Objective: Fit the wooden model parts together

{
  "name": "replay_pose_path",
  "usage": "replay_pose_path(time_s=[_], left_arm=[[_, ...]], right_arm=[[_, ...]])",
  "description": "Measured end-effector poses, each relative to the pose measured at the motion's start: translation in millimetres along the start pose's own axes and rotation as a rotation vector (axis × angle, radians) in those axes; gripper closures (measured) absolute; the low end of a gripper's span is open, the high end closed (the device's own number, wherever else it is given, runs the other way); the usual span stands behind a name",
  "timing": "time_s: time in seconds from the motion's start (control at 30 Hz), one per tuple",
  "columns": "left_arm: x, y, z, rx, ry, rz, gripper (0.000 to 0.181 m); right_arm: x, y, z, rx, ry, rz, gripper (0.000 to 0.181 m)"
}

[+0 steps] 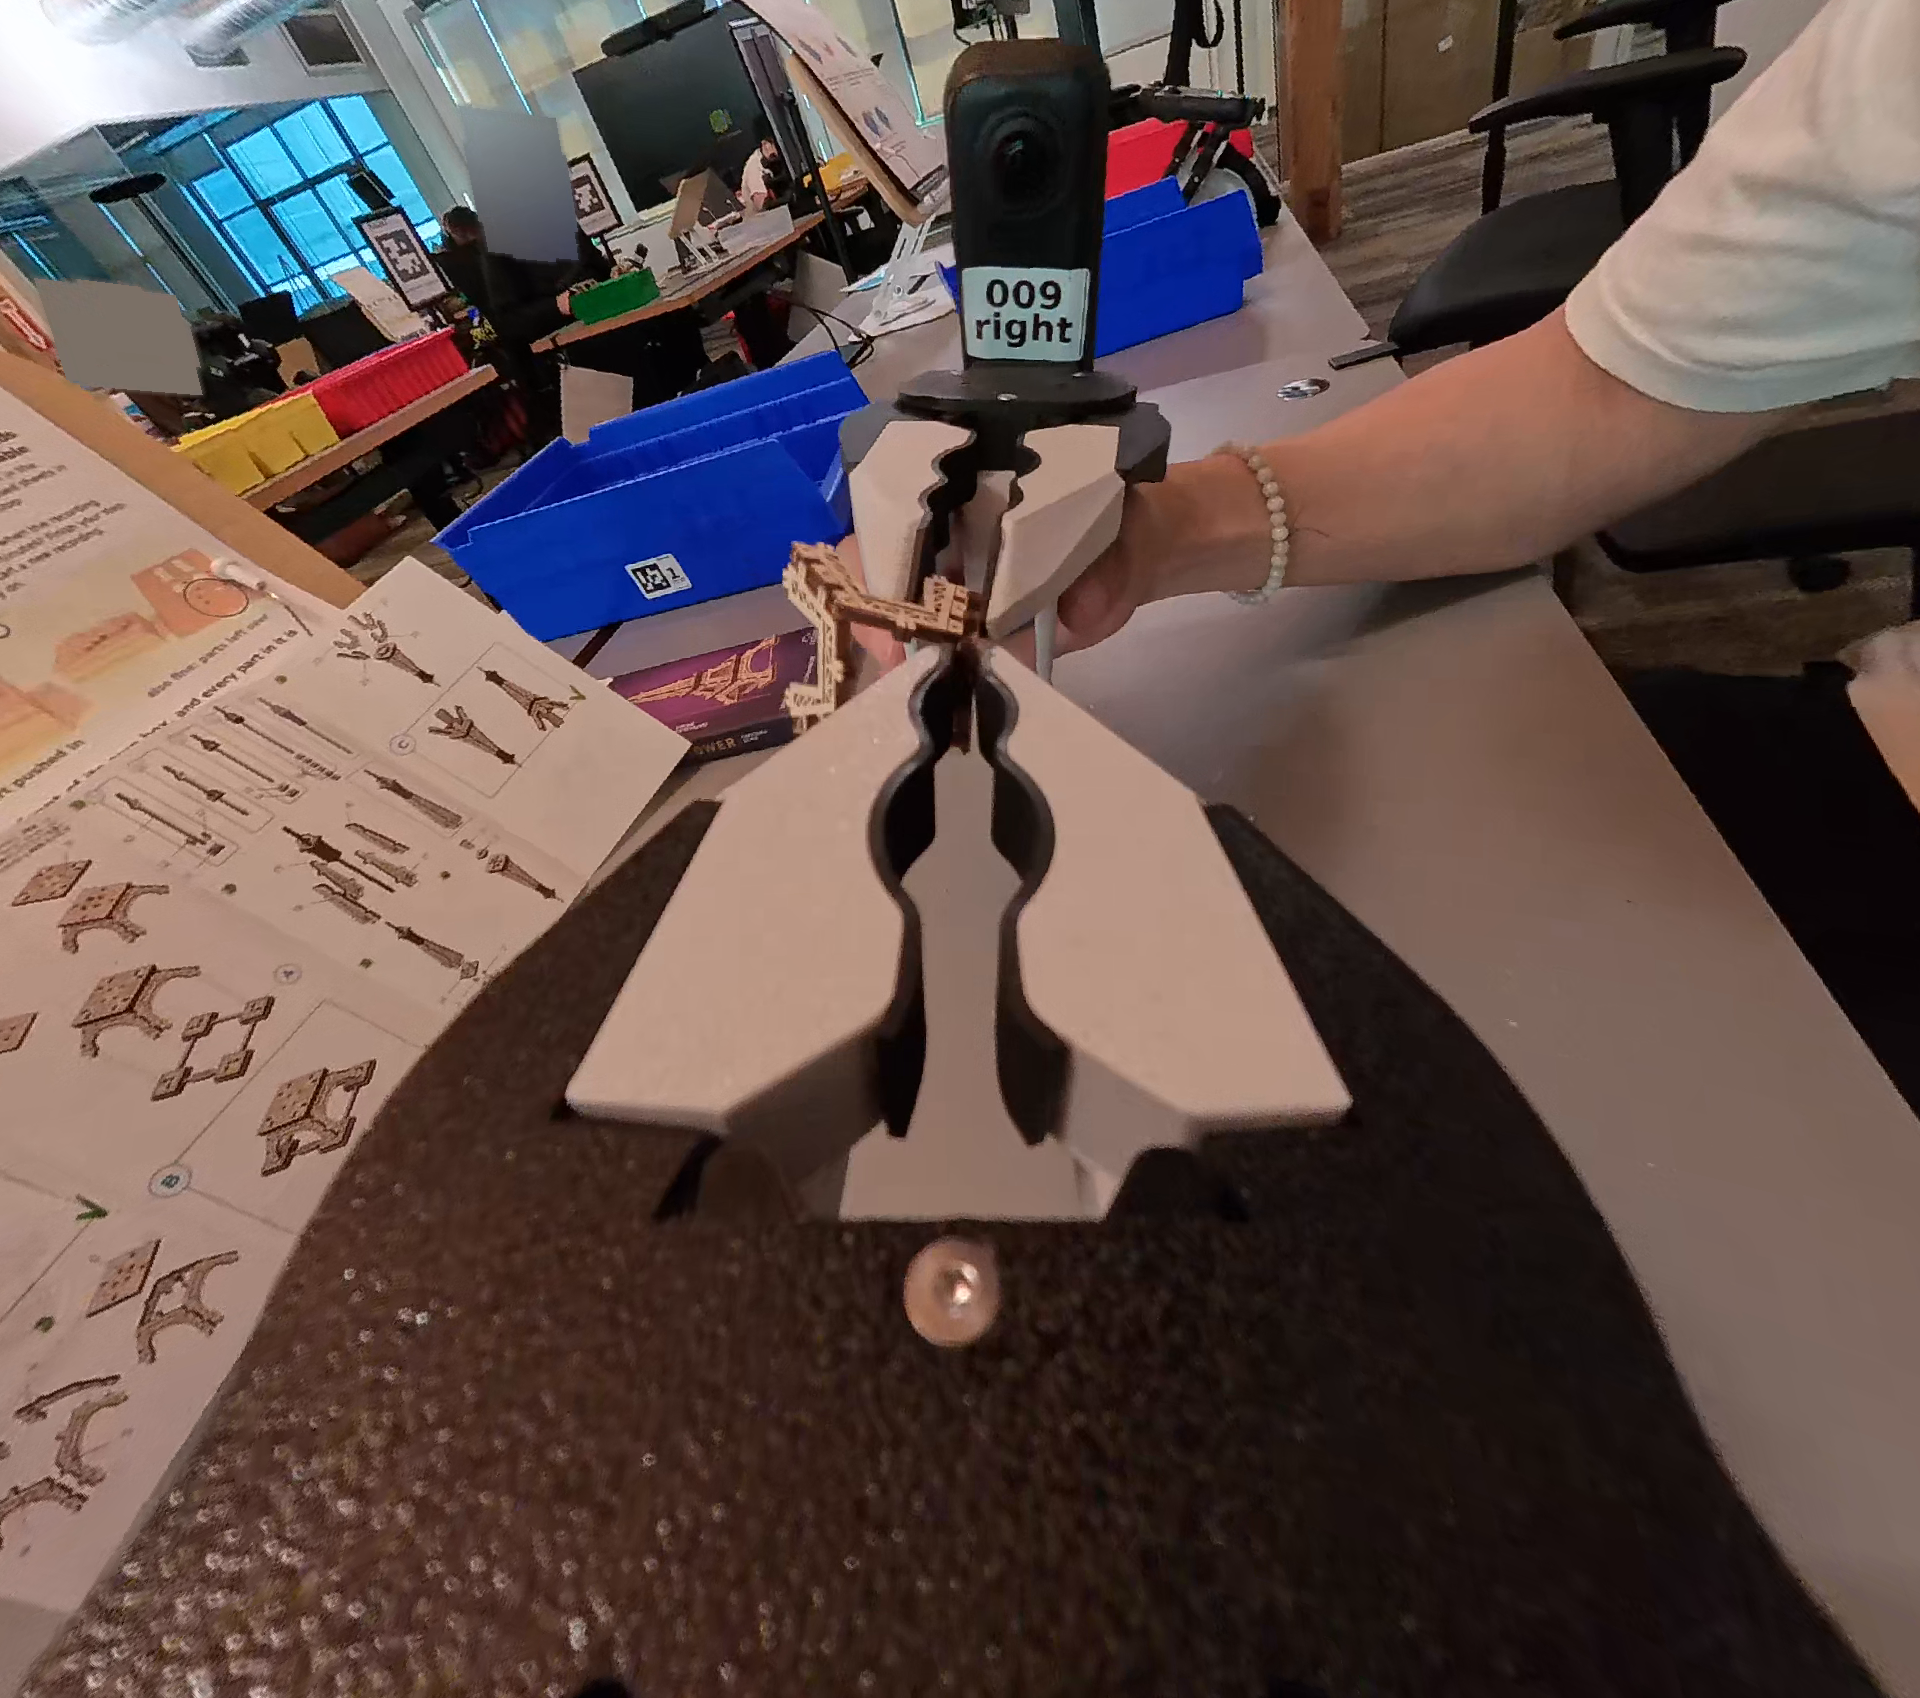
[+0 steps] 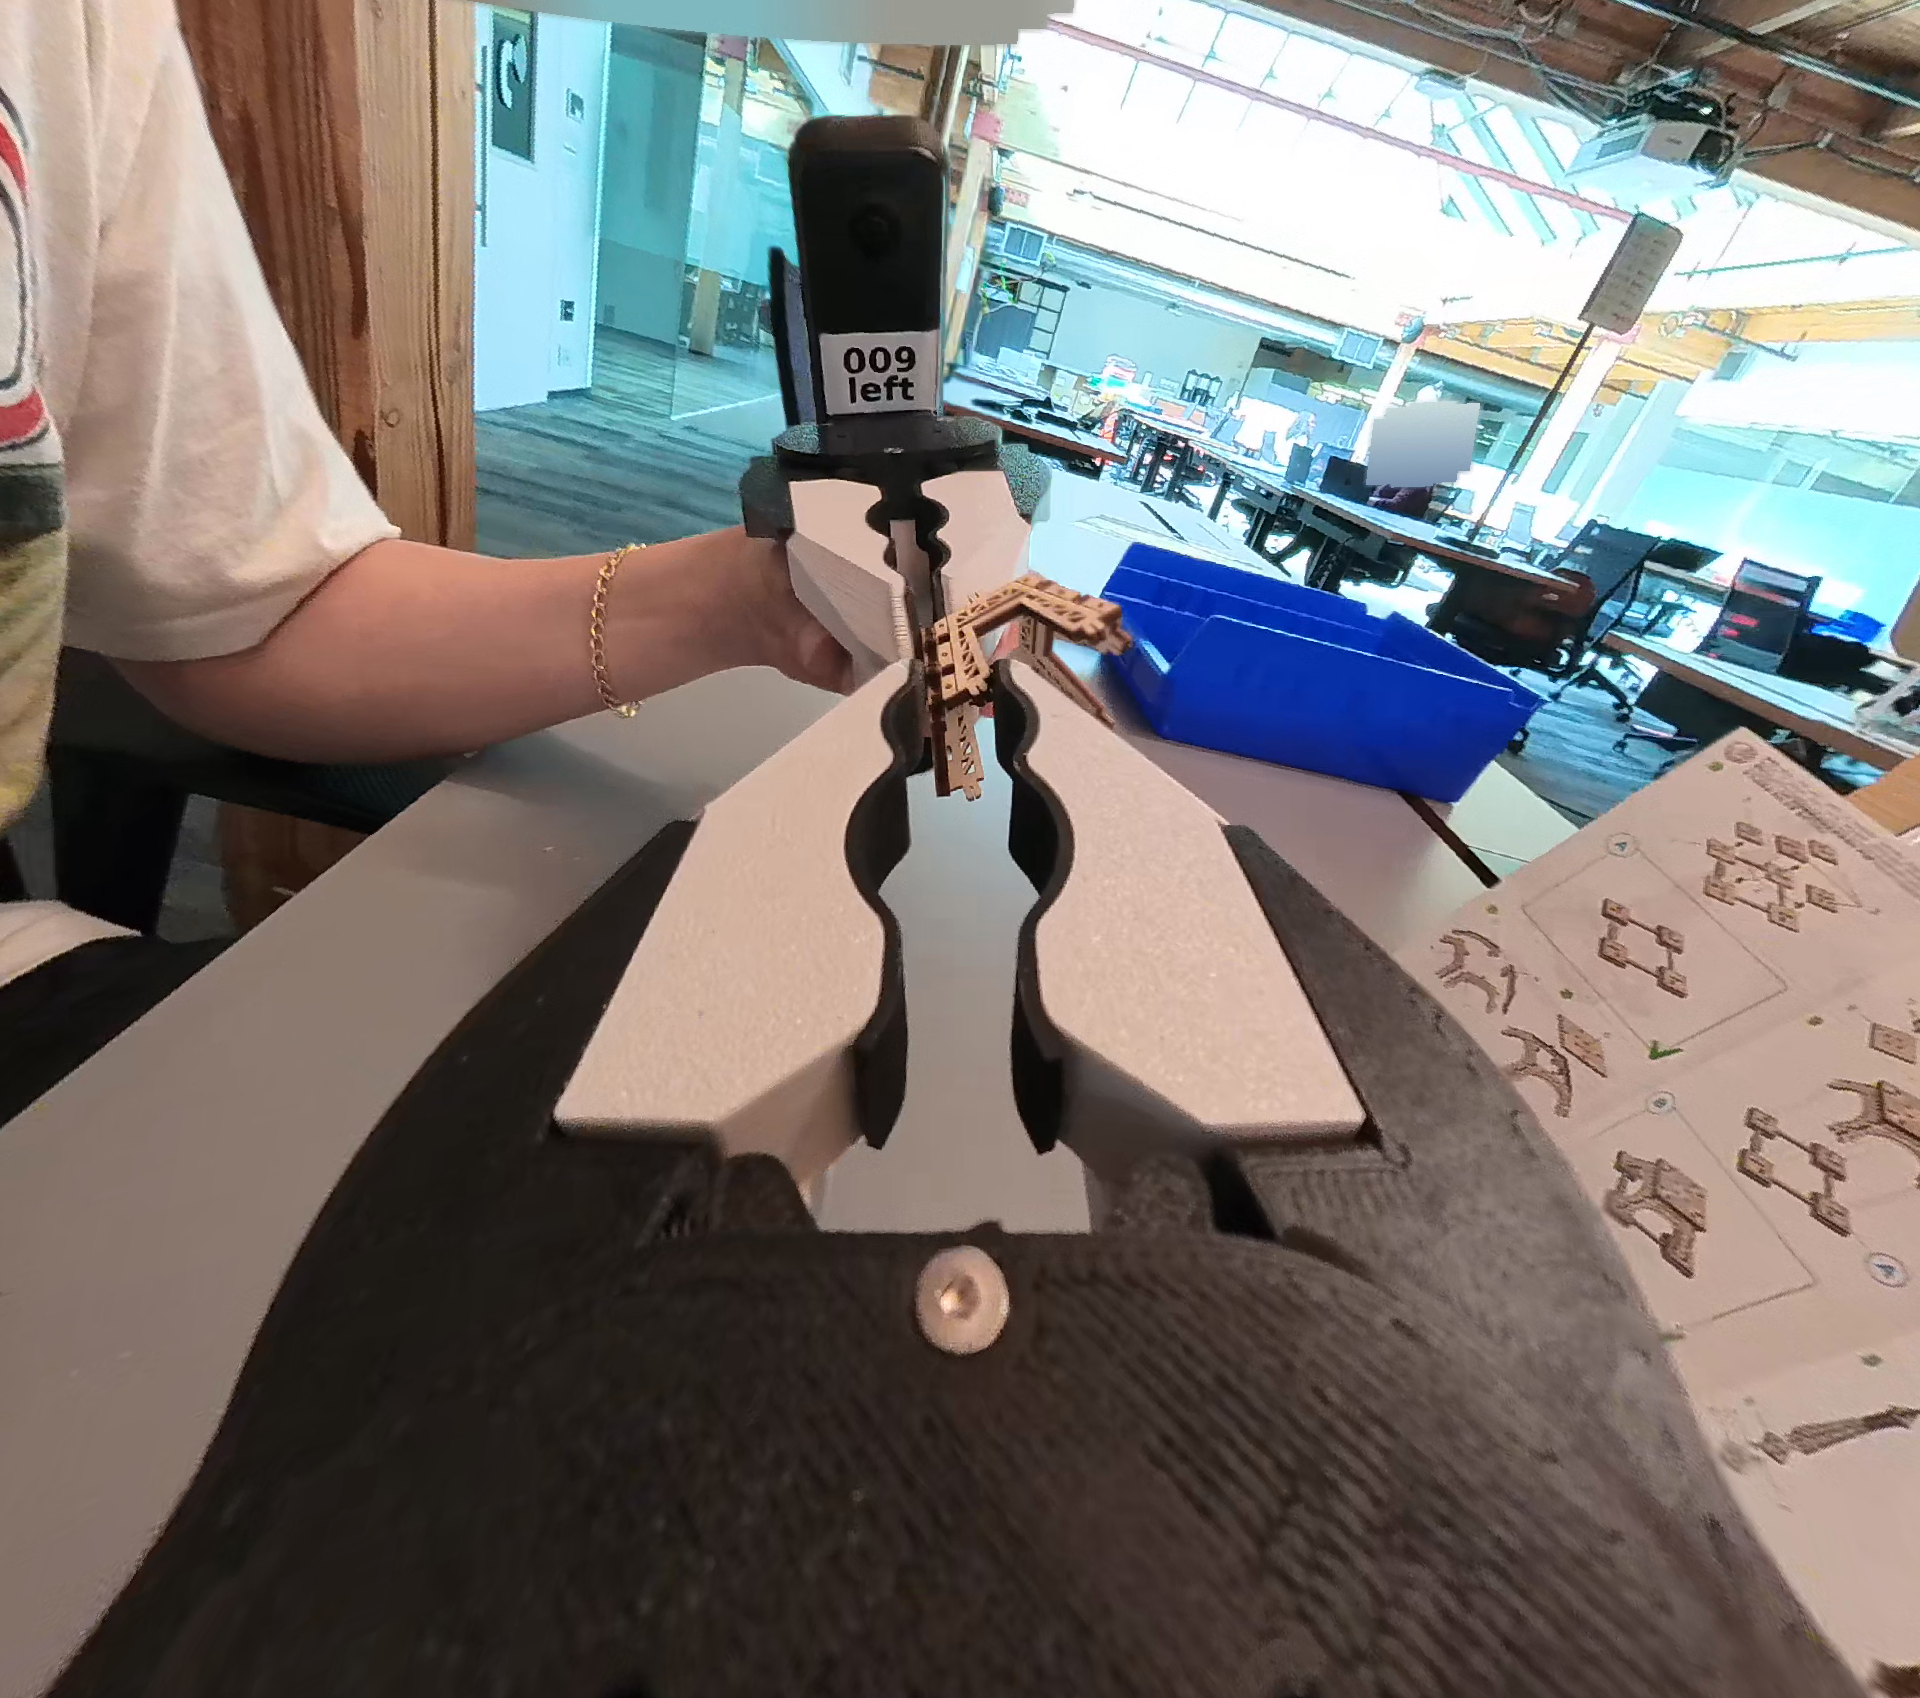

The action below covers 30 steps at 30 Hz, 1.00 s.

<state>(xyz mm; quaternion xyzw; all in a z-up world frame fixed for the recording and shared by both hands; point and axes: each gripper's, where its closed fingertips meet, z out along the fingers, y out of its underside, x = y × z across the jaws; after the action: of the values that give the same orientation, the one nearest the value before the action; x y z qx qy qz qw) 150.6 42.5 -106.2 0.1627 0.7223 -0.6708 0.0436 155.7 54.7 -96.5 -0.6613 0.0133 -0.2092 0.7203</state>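
A small tan lattice wooden model piece [image 1: 883,609] hangs in the air above the grey table [image 1: 1351,817], between the two grippers, which meet tip to tip. My left gripper [image 1: 961,661] is closed, with a thin wooden part pinched at its tips. My right gripper [image 2: 956,674] is closed on a lattice leg [image 2: 956,739] that hangs down between its fingers. An angled branch of the model [image 2: 1049,609] sticks out to the side. The right gripper shows opposite in the left wrist view [image 1: 958,609]. The left gripper shows opposite in the right wrist view [image 2: 914,635].
Instruction sheets [image 1: 260,869] [image 2: 1714,1077] lie on the table. Blue bins [image 1: 665,505] [image 2: 1309,672] stand behind the grippers, next to a purple box [image 1: 717,692]. A person's forearms [image 1: 1403,485] [image 2: 499,640] hold the grippers. Office chairs [image 1: 1558,214] stand beyond the table. My two grippers' fingertips are within a few centimetres of each other.
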Motion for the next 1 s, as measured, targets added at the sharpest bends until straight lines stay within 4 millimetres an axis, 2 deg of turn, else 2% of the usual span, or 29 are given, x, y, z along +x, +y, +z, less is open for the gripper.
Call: replay_pose_path(time_s=[0.23,0.43,0.6,0.77,1.0], left_arm=[[1,2,-1,-0.005,0.013,-0.002,0.181],[-1,14,-1,-0.111,-0.009,0.022,0.181],[-2,29,-2,-0.248,-0.037,0.073,0.181],[-3,44,0,-0.383,-0.060,0.150,0.181],[-4,44,-1,-0.414,-0.080,0.194,0.181]], right_arm=[[-1,2,1,-0.025,0.012,-0.047,0.170],[2,9,-2,-0.071,0.018,-0.078,0.169],[3,26,1,-0.206,0.044,-0.190,0.166],[1,40,2,-0.303,0.034,-0.243,0.172],[7,52,0,-0.442,0.086,-0.392,0.170]])
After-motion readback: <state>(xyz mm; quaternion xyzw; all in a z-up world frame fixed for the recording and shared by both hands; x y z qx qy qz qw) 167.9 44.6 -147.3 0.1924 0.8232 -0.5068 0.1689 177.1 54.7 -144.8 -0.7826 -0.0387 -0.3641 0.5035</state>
